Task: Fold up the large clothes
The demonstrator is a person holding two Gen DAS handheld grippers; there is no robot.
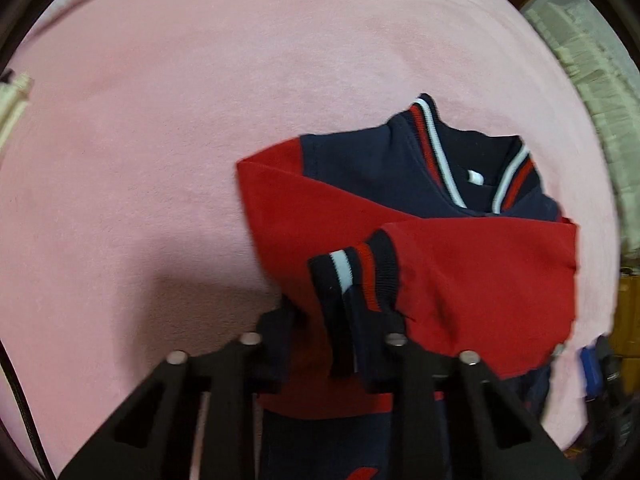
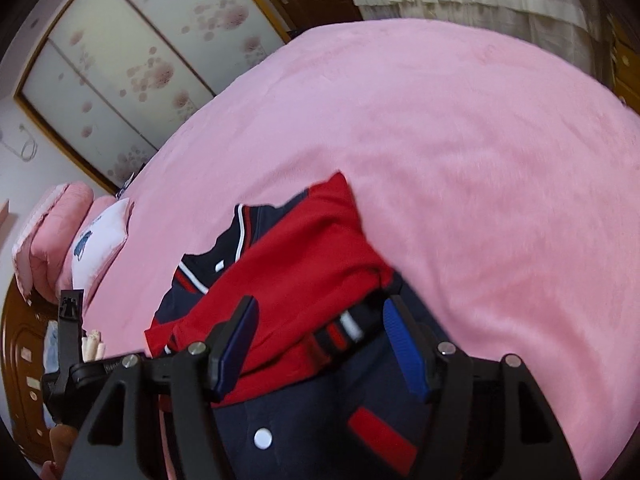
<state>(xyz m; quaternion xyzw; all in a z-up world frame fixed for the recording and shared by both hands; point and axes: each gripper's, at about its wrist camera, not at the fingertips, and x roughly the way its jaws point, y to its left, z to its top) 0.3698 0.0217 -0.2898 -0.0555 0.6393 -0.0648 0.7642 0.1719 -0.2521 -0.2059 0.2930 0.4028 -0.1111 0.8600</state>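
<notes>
Our left claw (image 1: 332, 344) fills the bottom of the left wrist view, its black fingers (image 1: 276, 344) set apart, with dark striped cuff fabric lying between them; whether they pinch it we cannot tell. Above it, right of centre, we see the navy and red jacket with striped collar and cuffs (image 1: 420, 232), both red sleeves folded across its front, on the pink fleece bedspread (image 1: 200, 120) that covers most of the frame.

Turning to the right wrist view, our right claw (image 2: 320, 344) stands wide open at the bottom, blue pads (image 2: 404, 344) either side of a striped cuff and gripping nothing. We see the jacket (image 2: 288, 264) at lower centre, the bedspread (image 2: 460, 140) spreading upward, pink pillows (image 2: 60, 240) at the left edge, and a floral sliding wardrobe (image 2: 132, 64) at upper left.
</notes>
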